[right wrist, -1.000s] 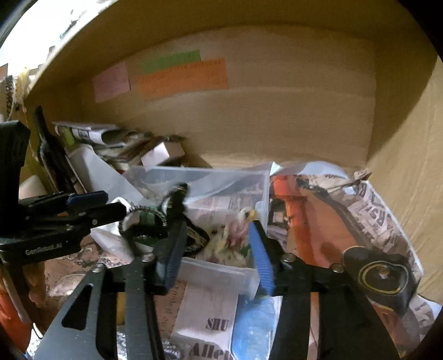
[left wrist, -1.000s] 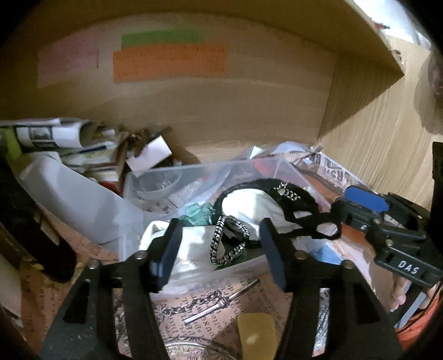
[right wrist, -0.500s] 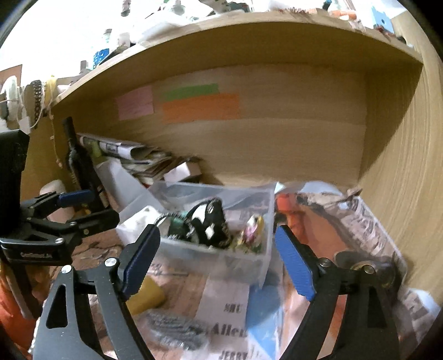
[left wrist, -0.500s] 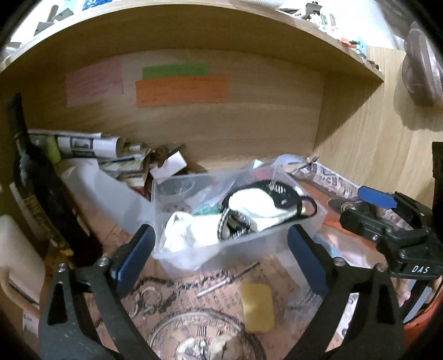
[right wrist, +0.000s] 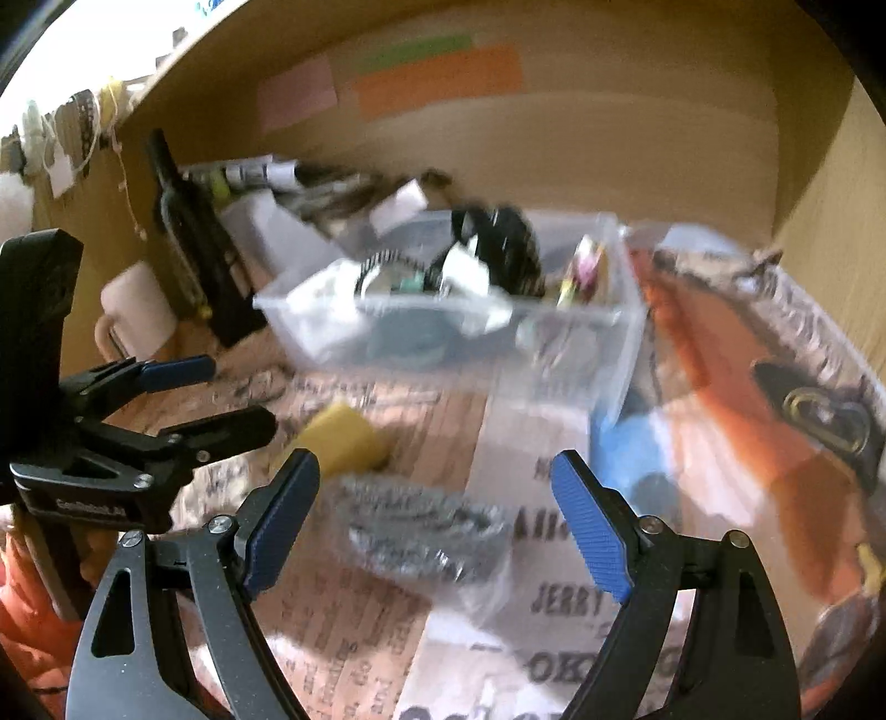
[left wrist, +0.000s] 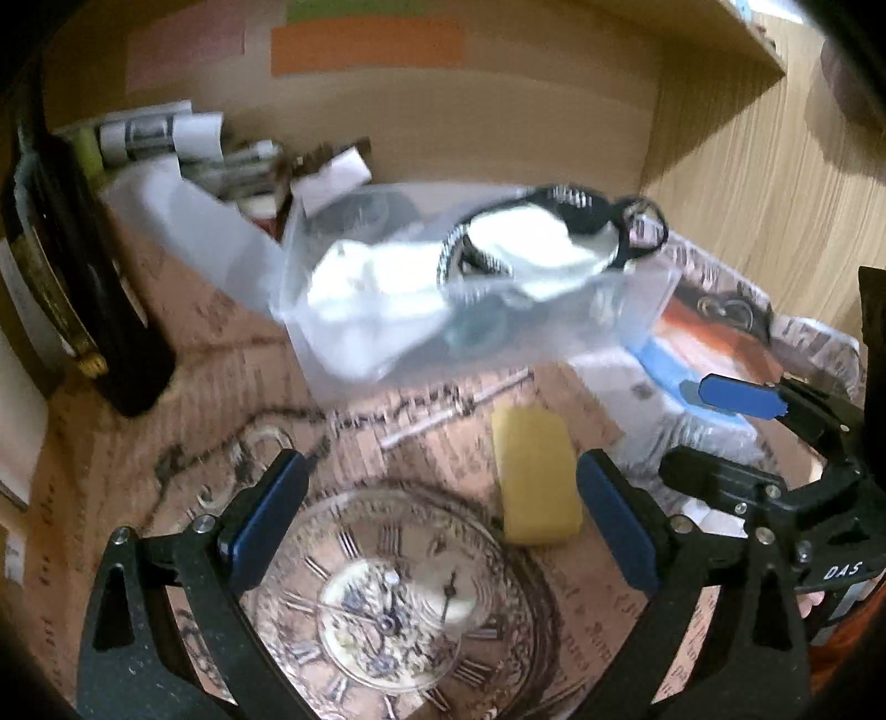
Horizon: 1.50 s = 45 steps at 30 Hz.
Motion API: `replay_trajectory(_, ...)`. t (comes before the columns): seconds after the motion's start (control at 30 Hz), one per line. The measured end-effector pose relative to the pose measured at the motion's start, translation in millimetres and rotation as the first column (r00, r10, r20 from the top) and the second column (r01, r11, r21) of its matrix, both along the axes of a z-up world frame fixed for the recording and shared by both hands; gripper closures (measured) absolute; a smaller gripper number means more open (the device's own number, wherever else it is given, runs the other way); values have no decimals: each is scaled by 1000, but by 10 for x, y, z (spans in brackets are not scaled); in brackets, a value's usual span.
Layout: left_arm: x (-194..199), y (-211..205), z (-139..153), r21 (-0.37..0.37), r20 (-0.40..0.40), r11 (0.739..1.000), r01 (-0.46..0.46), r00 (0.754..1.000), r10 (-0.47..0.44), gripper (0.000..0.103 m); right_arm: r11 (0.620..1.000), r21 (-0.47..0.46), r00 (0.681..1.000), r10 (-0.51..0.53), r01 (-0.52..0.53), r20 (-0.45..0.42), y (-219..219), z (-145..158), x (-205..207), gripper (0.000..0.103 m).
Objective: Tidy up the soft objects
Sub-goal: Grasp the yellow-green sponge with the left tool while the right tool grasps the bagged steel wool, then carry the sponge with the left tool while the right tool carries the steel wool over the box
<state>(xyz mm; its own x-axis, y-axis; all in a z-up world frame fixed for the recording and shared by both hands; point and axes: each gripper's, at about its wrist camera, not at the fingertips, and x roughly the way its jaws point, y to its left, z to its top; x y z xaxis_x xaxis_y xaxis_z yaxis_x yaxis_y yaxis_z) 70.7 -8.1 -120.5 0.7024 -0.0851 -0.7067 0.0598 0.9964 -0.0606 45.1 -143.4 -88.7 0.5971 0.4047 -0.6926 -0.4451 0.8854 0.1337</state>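
Both grippers are hovering over the desk point(left wrist: 183, 399) with nothing in them. The left gripper point(left wrist: 437, 515) is holding its jaws spread wide above the big clock face point(left wrist: 387, 598) printed on the brown paper covering near the desk's front edge. The right gripper point(right wrist: 434, 515) is hanging with its jaws spread just as wide, framing a grey metallic scrubber point(right wrist: 426, 531) that is lying in a clear wrapper on the newsprint sheet point(right wrist: 554, 609) below.

Sitting toward the back of the desk is the clear plastic bin point(left wrist: 476, 299), and it is carrying the soft things: a white cloth point(left wrist: 382, 288) bunched at its left end, and a black-trimmed white piece point(left wrist: 548, 232) riding up over its rim at the right. A beaded band point(left wrist: 451, 249) is draped between them. From the right wrist view the same bin point(right wrist: 459, 315) is showing dark tangled items and something pink and yellow at its right end; motion blur is smearing the details.

A yellow sponge point(left wrist: 534, 471) is lying flat on the desk in front of the bin, just beside the left gripper's right finger. A printed chain and key pattern is running across the paper behind it.

The desk is tucked under a wooden shelf, with wood-grain walls behind and to the right. Orange point(left wrist: 368, 44), green and pink paper notes are sticking to the back wall. Rolled newspapers point(left wrist: 160, 133) are piled in the back left corner, and a dark bottle point(left wrist: 72, 266) is standing along the left edge. A colourful orange and blue printed sheet point(right wrist: 747, 360) is covering the desk's right side.
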Motion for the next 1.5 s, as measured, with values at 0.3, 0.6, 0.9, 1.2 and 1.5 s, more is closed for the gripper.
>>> replay_trajectory(0.3, 2, -48, -204, -56, -52, 998, 8, 999, -11, 4, 999, 34, 994, 27, -24, -102, -90, -225, 5, 42)
replay_trajectory(0.6, 131, -220, -224, -81, -64, 995, 57, 996, -62, 27, 999, 39, 999, -21, 22, -35, -227, -88, -14, 60)
replay_trajectory(0.9, 213, -237, -258, -122, -74, 990, 68, 994, -78, 73, 998, 47, 999, -45, 44, 28, -312, 84, -14, 60)
replay_trajectory(1.2, 30, -75, 40, -114, 31, 993, 38, 999, -34, 76, 997, 76, 994, -39, 32, 102, -290, 286, 50, 60)
replay_trajectory(1.5, -58, 116, 437, -121, 151, 993, -7, 988, 26, 76, 995, 102, 982, -16, -3, 186, -152, 535, 137, 60)
